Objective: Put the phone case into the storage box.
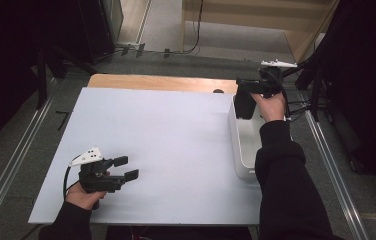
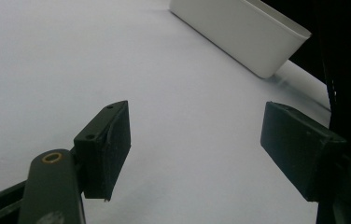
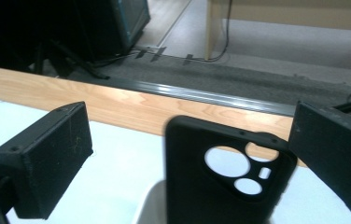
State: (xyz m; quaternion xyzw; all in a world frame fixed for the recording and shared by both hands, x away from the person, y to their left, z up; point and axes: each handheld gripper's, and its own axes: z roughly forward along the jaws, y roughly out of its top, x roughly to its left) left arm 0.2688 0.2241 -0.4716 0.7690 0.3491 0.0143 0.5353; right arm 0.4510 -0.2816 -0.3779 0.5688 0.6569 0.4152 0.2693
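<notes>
Your left forearm comes in at about 7 o'clock in the high view, and the left gripper [image 1: 126, 168] in that hand sits low over the white sheet [image 1: 166, 150], jaws pointing toward 3 o'clock and spread wide with nothing between them. From the left gripper view, the two black pads [image 2: 106, 149] stand far apart over bare white surface, and the white bin [image 2: 248, 35] lies ahead at about 1 o'clock, well apart from them. Your right sleeve [image 1: 286, 185] runs up the 4 o'clock side of the high view, crossing the bin's [image 1: 241, 150] right wall, and the right gripper [image 1: 244, 100] hangs over the bin's far end at about 2 o'clock. In the right gripper view, a black phone case [image 3: 225, 182] stands upright between the jaws, camera cut-outs at its upper right. Its right edge looks to be against the right-hand pad, while a clear gap separates it from the left-hand pad, so you have those jaws open rather than clamped; whether the case truly touches the right pad I cannot tell for certain. Beyond the sheet's far edge a strip of wooden tabletop [image 3: 117, 105] shows, with grey floor [image 3: 257, 79] behind it.
</notes>
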